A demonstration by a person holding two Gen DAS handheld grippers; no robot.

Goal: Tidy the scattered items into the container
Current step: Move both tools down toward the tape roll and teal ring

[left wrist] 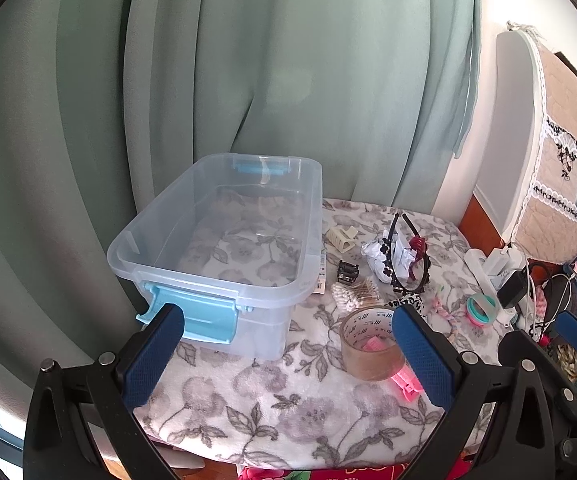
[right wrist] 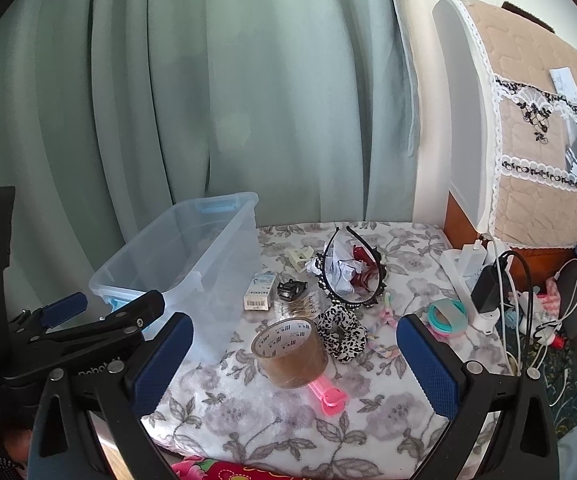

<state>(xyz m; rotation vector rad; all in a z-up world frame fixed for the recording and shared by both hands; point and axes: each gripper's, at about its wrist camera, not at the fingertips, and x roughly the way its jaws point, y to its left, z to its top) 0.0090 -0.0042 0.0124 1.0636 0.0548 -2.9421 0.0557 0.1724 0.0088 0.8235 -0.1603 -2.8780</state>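
In the left wrist view, the left gripper point(left wrist: 288, 356) hangs nearest, fingers wide apart and empty. Just beyond lies the tape roll point(left wrist: 372, 344), upright on the floral worktop point(left wrist: 288, 412), right of the clear storage box point(left wrist: 224, 240), which looks empty.

In the right wrist view, the right gripper point(right wrist: 294, 364) also has its fingers apart, holding nothing. The tape roll point(right wrist: 290, 354) sits on a pink clip point(right wrist: 326, 394), beside a leopard scrunchie point(right wrist: 340, 332). The roll looks stiff and light; gripping across its wall should hold.
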